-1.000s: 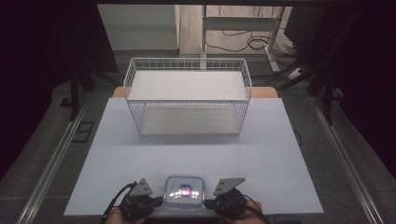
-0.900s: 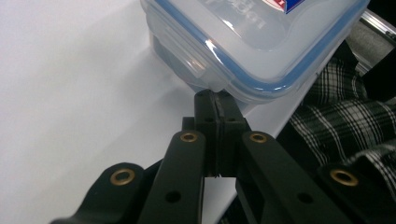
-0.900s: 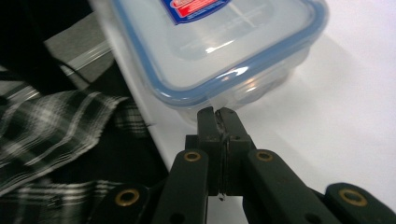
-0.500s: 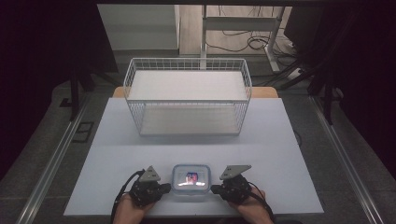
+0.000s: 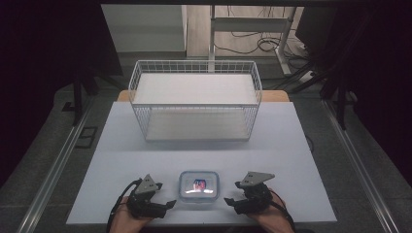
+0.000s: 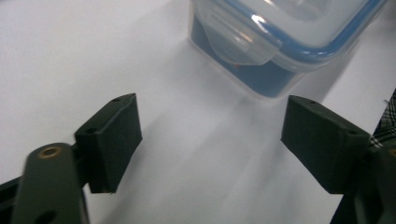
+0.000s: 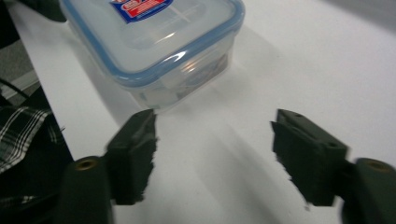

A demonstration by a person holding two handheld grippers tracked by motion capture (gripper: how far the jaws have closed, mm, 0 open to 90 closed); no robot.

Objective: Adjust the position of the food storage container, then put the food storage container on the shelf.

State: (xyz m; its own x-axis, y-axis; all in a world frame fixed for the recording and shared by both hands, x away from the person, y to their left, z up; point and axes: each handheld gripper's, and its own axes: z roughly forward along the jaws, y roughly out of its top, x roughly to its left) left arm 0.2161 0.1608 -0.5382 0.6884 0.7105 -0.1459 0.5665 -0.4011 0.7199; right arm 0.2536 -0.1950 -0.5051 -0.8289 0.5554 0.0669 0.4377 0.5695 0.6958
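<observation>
White counter (image 5: 291, 160), mostly bare: one lidded box (image 5: 198, 186) near its front edge between two hand-held grippers, left (image 5: 167, 204) and right (image 5: 231, 200), both just opened, nothing between their jaws; one wire basket (image 5: 194, 104) behind.

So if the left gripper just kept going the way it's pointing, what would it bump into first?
Most likely the clear lidded container: it sits just ahead of the open left gripper, a little to one side, with bare white table between.

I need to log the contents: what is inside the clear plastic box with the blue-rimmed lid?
The clear plastic box has its lid shut, bearing a red and blue label. Glare and that label hide any contents.
</observation>
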